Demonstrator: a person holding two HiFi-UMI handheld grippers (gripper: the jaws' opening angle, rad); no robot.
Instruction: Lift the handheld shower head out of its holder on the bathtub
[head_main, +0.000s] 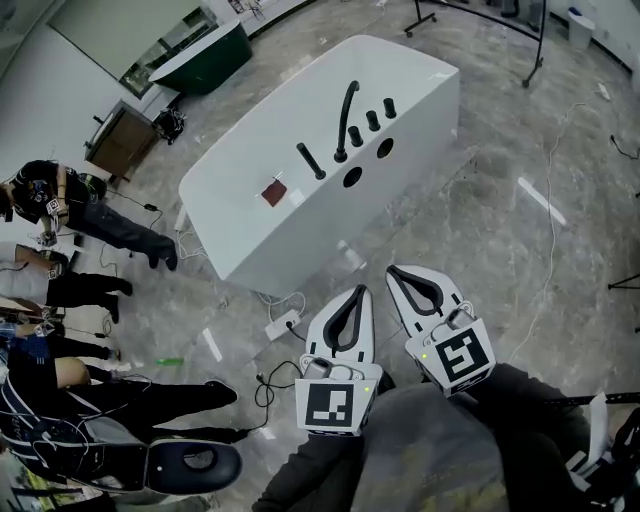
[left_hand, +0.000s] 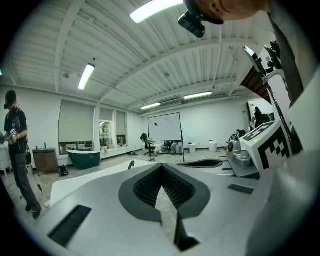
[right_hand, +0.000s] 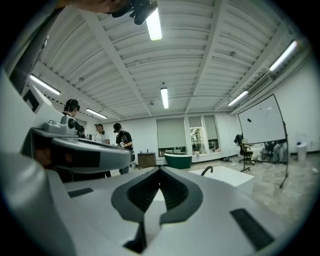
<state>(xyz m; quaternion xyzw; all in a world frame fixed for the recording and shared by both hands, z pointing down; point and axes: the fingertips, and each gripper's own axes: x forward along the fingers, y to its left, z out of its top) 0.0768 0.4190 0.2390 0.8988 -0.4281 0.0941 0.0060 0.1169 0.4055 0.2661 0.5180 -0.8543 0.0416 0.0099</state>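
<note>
While my left gripper (head_main: 362, 291) and right gripper (head_main: 392, 270) hover, jaws closed, empty, bathtub (head_main: 250, 235) well apart, shower head (head_main: 311, 161) beside faucet (head_main: 346, 120), power strip (head_main: 283, 322) on floor between.

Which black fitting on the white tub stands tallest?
The curved spout, arching above the three short knobs and the slim handheld shower head beside it.

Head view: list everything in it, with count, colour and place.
white rectangular bathtub: one, white, mid-floor
black curved tap spout: one, black, tub deck
black handheld shower head: one, black, tub deck, left of the spout
black round knobs: three, black, right of the spout
dark red square patch: one, dark red, tub deck
dark green bathtub: one, dark green, far left
white power strip: one, white, floor near the tub
bystanders: several, mostly dark clothes, left edge
left claw: one, white and black, shut, empty
right claw: one, white and black, shut, empty
</note>
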